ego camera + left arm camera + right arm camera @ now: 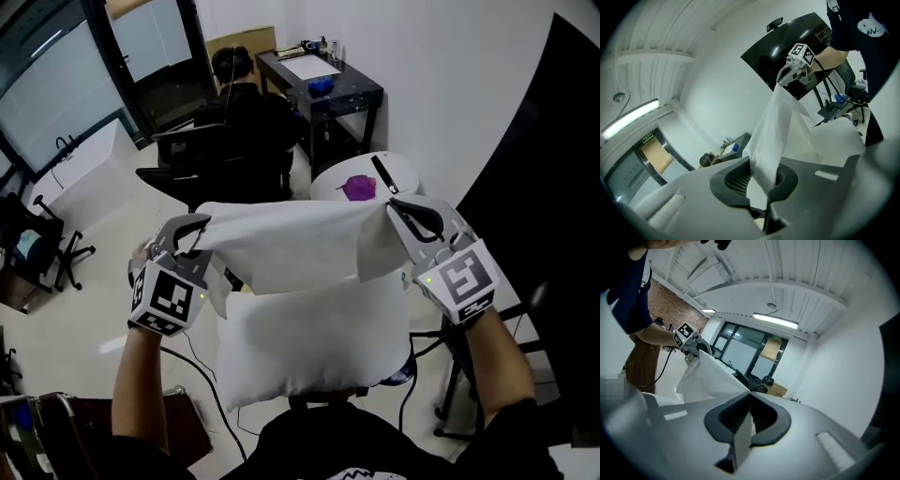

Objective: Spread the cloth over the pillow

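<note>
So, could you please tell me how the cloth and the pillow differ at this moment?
The cloth is a thin sheet with one end drooping; the pillow is thick and puffy. The cloth is stretched in the air between the left gripper and the right gripper, whose jaws are shut on its ends; the pillow lies below, gripped by neither. The cloth overlaps only the pillow's top edge. Both are white.
</note>
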The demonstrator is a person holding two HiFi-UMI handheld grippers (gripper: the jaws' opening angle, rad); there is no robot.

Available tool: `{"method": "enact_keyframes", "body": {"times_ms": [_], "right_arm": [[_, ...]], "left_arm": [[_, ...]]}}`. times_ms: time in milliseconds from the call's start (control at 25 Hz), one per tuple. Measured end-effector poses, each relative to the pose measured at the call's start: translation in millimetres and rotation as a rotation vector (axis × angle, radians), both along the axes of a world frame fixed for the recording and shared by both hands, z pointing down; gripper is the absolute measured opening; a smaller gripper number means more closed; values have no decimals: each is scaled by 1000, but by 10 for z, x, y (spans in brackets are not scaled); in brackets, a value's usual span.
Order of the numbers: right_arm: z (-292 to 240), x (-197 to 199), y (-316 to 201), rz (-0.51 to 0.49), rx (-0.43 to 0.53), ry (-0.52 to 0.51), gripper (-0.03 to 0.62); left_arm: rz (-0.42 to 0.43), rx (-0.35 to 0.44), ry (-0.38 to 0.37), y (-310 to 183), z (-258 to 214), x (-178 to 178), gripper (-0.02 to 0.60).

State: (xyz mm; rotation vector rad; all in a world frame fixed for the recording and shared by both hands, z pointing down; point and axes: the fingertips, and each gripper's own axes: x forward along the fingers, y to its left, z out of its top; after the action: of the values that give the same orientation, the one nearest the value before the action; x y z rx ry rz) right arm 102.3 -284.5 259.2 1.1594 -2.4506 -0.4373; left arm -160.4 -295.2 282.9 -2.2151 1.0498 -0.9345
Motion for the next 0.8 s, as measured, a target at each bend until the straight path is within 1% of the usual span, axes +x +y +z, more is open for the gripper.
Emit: {"method": "enact_keyframes", "body": {"times_ms": [160, 280, 440, 520, 600, 720, 800], "right_arm": [[397, -176, 269, -52, -86, -25, 11], [870, -273, 453, -83, -184, -14, 11], [1516, -375, 681, -126, -302, 23, 11], [1777, -409, 778, -140, -363, 22, 11], [1986, -416, 852, -148, -408, 17, 11], [2196, -414, 941, -148, -469, 11, 11], [2304, -408, 987, -144, -498, 11, 11]], "left_arm": [[-5, -149, 12, 339, 763, -48, 3], [-13, -269, 15, 593, 1349, -127, 3], [-17, -391, -45, 939, 2020, -217, 5], [-15, -451, -68, 1110, 2285, -247, 5], [-5, -513, -74, 1262, 2503, -242, 6], [3, -572, -40, 1414, 2662, -210, 9], [15, -620, -20, 1510, 2719, -198, 28]]}}
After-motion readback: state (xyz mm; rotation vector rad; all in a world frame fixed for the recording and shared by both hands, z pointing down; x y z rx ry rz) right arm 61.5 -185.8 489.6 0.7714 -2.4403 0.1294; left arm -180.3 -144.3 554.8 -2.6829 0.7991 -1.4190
